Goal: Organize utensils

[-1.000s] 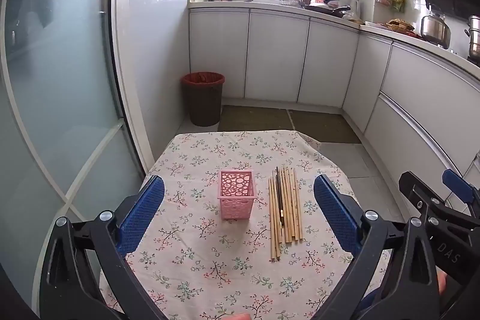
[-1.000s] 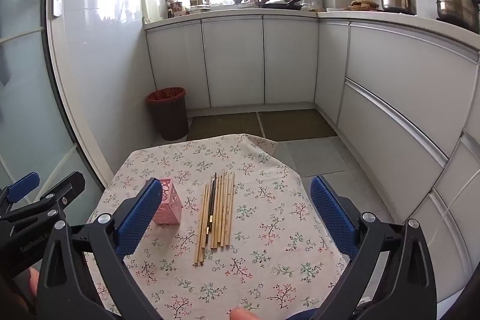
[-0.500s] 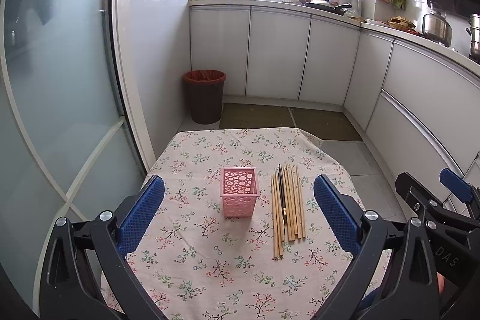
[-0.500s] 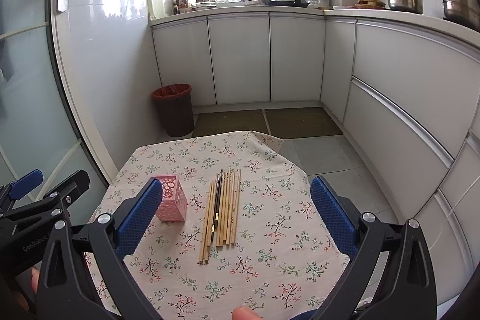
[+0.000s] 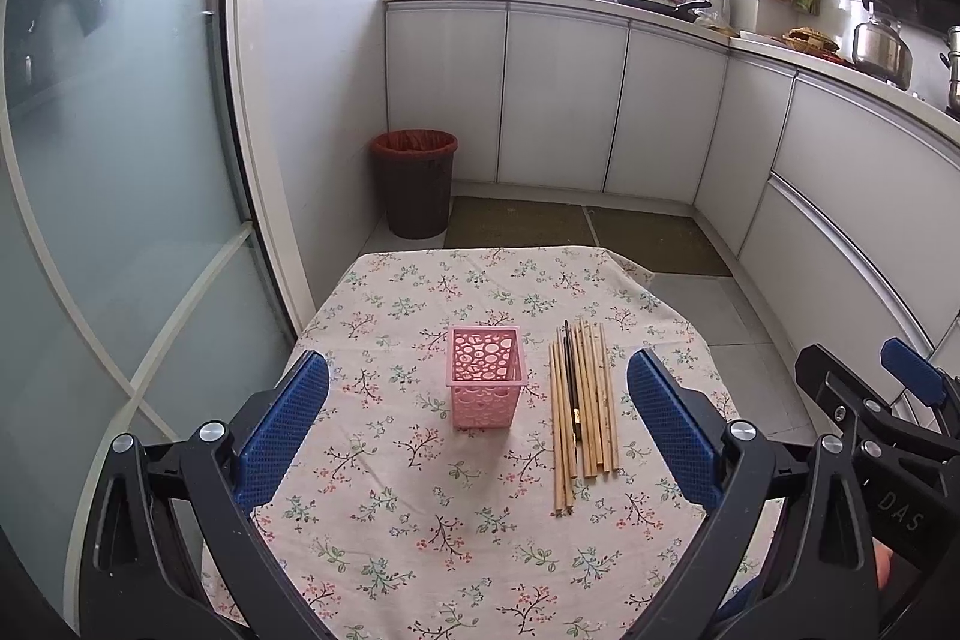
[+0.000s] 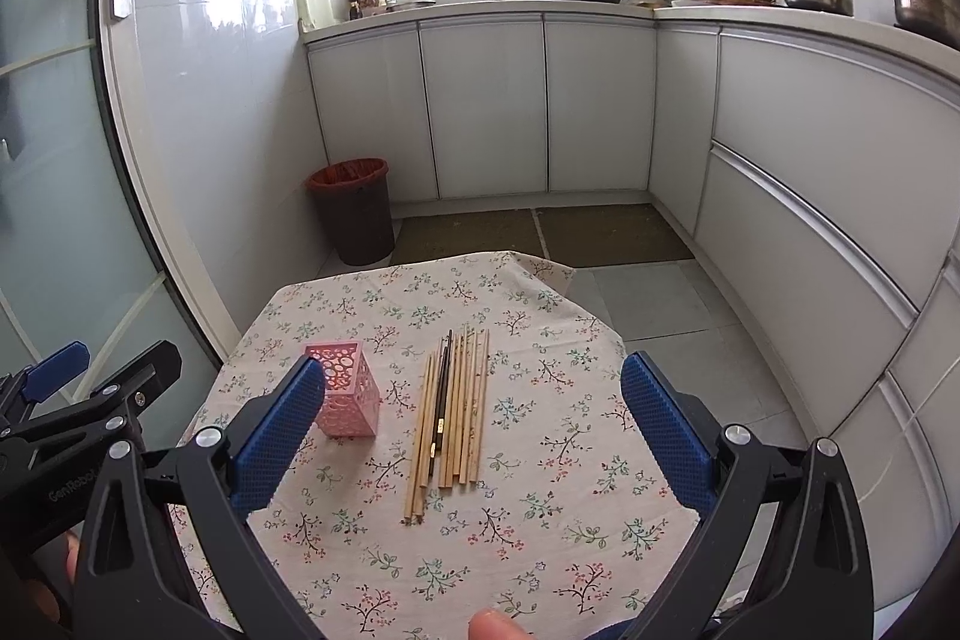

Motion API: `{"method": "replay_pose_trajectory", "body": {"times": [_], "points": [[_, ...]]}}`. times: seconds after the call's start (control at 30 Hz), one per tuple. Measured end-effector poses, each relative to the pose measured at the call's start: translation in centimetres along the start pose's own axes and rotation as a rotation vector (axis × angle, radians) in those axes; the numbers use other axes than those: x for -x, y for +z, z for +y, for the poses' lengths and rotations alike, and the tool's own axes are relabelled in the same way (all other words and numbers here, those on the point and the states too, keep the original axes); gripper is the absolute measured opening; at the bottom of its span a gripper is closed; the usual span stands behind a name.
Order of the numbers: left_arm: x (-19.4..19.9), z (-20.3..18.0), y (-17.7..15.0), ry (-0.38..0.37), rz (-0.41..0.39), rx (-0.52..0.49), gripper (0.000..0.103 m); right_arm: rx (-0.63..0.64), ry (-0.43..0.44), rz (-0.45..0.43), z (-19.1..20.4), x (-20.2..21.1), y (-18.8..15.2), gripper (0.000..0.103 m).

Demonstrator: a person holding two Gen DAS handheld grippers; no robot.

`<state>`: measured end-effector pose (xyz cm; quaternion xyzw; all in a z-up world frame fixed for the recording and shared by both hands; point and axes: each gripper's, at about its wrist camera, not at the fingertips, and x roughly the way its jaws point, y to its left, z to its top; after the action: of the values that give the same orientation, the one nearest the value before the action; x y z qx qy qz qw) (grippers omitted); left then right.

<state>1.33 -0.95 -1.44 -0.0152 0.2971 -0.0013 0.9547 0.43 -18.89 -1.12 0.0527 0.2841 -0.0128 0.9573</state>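
Observation:
A pink perforated holder (image 5: 486,385) stands upright and empty on the floral tablecloth (image 5: 420,508). Several wooden chopsticks and one dark one (image 5: 582,412) lie side by side just right of it. My left gripper (image 5: 477,412) is open, held above the near part of the table, with the holder between its blue pads. In the right wrist view the holder (image 6: 345,388) sits left, beside the chopsticks (image 6: 450,409). My right gripper (image 6: 474,412) is open and empty, framing the chopsticks from above.
The small table ends at its far edge (image 5: 480,253) over the kitchen floor. A brown bin (image 5: 414,181) stands beyond it by a glass door (image 5: 120,160). White cabinets (image 6: 540,100) line the back and right. Each gripper shows at the other view's edge.
Both grippers have moved slightly forward toward the table, so holder and chopsticks sit a little closer in view. Both stay open. Nothing on the table has moved.

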Motion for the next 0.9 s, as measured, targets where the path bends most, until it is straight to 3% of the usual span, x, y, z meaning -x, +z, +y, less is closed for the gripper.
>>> {"method": "replay_pose_trajectory", "body": {"times": [0.57, 0.9], "points": [[-0.6, 0.8, -0.1, 0.006, 0.016, 0.011, 0.096, 0.003, 0.031, 0.006, 0.0, -0.8, -0.1, 0.096], [-2.5, 1.7, -0.4, -0.038, 0.08, 0.062, 0.096, -0.073, 0.051, 0.05, -2.8, -3.2, -0.4, 0.096]]}}
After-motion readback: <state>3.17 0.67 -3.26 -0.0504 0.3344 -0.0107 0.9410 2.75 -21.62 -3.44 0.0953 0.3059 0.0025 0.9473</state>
